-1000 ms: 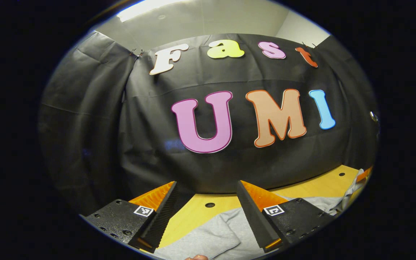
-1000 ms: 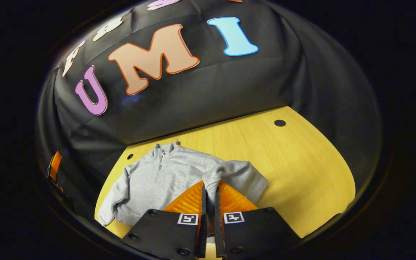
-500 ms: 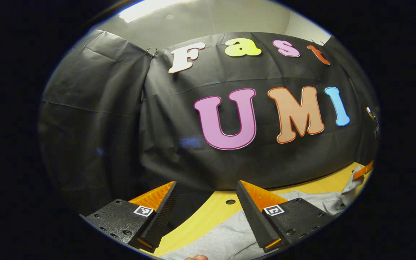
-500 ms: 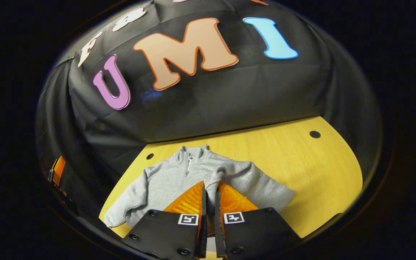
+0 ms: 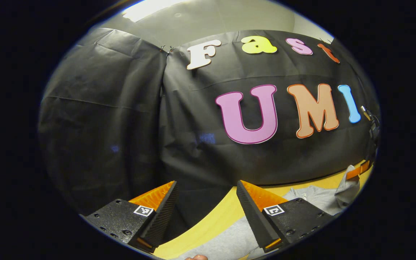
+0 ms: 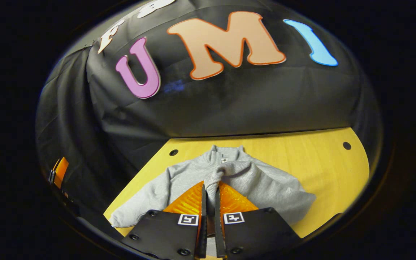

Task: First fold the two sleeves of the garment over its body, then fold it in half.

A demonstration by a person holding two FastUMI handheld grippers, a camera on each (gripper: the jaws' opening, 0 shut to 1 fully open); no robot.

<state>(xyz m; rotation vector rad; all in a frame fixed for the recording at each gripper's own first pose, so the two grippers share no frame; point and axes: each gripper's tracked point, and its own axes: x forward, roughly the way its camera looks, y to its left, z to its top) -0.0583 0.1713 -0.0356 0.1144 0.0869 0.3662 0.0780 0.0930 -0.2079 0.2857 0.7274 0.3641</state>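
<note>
A grey zip-neck sweatshirt (image 6: 179,180) lies flat on the yellow wooden table (image 6: 302,162), collar toward the wall. My right gripper (image 6: 208,189) is shut on the cuff of one sleeve (image 6: 251,180), which it holds lifted and drawn over the chest. The other sleeve (image 6: 135,209) lies spread out to the left on the table. In the left gripper view my left gripper (image 5: 206,191) is open, hovering above the table's edge, nothing between its fingers. Part of the sweatshirt (image 5: 226,242) shows below it, and the lifted sleeve (image 5: 349,184) at far right.
Black cloth walls close the back and the sides of the table. Round holes (image 6: 346,145) mark the tabletop near the back corners. Bare table lies to the right of the garment. A fingertip (image 5: 195,257) shows at the bottom of the left gripper view.
My right gripper has carried the held sleeve leftward across the garment's body, now over the collar. The left gripper has swung left, off the garment, still open.
</note>
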